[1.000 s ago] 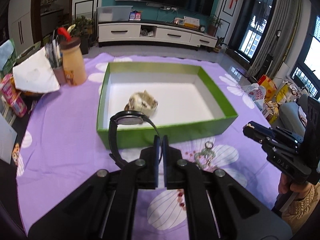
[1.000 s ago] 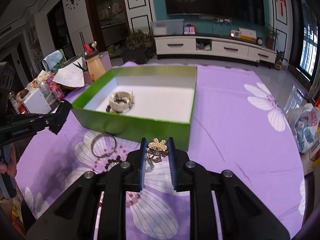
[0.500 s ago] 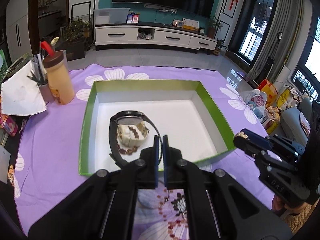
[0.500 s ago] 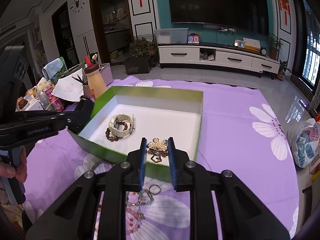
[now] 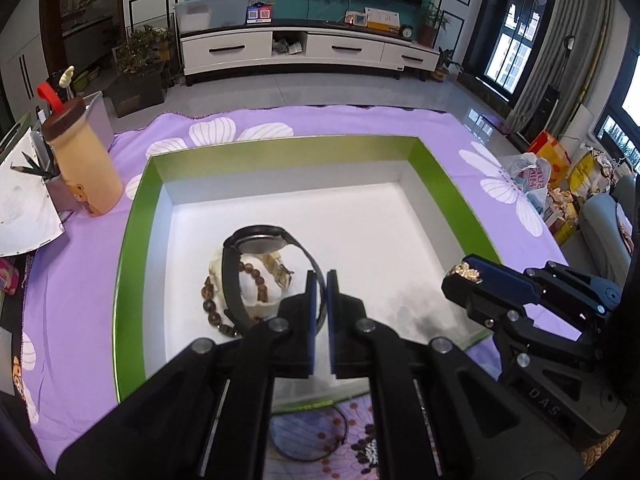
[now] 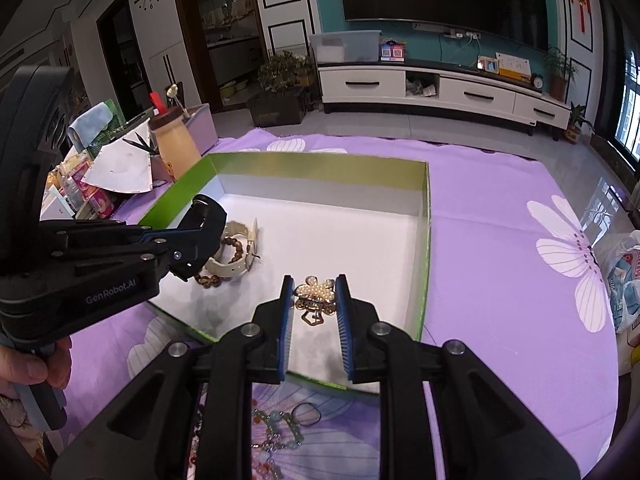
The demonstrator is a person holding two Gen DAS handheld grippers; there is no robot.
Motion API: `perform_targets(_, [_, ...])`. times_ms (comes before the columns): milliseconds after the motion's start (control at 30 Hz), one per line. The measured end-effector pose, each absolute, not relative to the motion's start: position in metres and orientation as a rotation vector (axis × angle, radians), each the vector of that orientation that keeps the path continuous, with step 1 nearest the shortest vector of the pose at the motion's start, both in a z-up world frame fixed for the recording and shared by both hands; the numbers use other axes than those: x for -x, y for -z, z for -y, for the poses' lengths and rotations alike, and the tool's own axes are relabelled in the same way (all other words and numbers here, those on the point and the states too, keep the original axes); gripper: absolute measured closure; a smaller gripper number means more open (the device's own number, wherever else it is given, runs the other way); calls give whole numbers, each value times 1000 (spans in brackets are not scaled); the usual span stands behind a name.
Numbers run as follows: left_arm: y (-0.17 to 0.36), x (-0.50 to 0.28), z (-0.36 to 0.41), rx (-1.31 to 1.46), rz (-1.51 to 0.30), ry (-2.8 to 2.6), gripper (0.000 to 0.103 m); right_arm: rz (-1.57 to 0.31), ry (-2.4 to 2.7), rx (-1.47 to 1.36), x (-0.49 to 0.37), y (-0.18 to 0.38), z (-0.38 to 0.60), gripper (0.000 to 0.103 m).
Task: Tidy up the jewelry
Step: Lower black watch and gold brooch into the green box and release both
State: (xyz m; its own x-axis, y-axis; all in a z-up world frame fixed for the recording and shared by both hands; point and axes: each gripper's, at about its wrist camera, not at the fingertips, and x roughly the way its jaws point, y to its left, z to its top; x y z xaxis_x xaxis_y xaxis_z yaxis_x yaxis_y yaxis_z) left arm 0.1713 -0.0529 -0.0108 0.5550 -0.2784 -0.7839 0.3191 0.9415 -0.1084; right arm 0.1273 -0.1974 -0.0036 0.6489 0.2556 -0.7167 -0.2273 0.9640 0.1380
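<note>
Left wrist view: the left gripper [image 5: 321, 280] pinches the strap of a black watch [image 5: 262, 240], its dial ahead of the jaws, above a cream watch [image 5: 256, 284] and bead bracelet [image 5: 210, 304] in the green box [image 5: 136, 240]. Right gripper [image 6: 314, 300], jaws clamped on a pearl brooch [image 6: 316, 290], hangs over the box floor.

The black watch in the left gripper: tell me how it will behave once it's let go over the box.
The black watch, pinched by its strap in the left gripper, keeps its loop shape, so the strap looks springy, not limp. Released, it would probably land on the cream watch and beads below and may tip sideways. The smooth strap could slip.
</note>
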Motion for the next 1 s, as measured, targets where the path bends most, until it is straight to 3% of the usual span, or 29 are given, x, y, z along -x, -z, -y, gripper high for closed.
perform_targets(300, [24,-184,57,-81,-933,329,95,-851,-262,-34,-140,18,193,82])
perform_targets(400, [23,-182,57,-87,-922,328,92,-855,-254,-43,-140,19,194,75])
perform_targets(467, [22,-180,59,-95,-911,325,86,-850,-256,-44,-139,17,193,74])
perform_targets(633, [15,-173,59,-100,-881,323,47,-834,-255,-53,-135,12,195,72])
perform_targets(767, [8,-167,59,-111,-863,307,39,-817,-253,-66,-128,5,199,65])
perform_targets(900, [1,-159,55,-109,-842,295,18,-795,-242,-79,-116,-5,205,52])
perform_targets(1000, [-4,-153,52,-111,-831,287,13,-774,-231,-89,-105,-13,211,44])
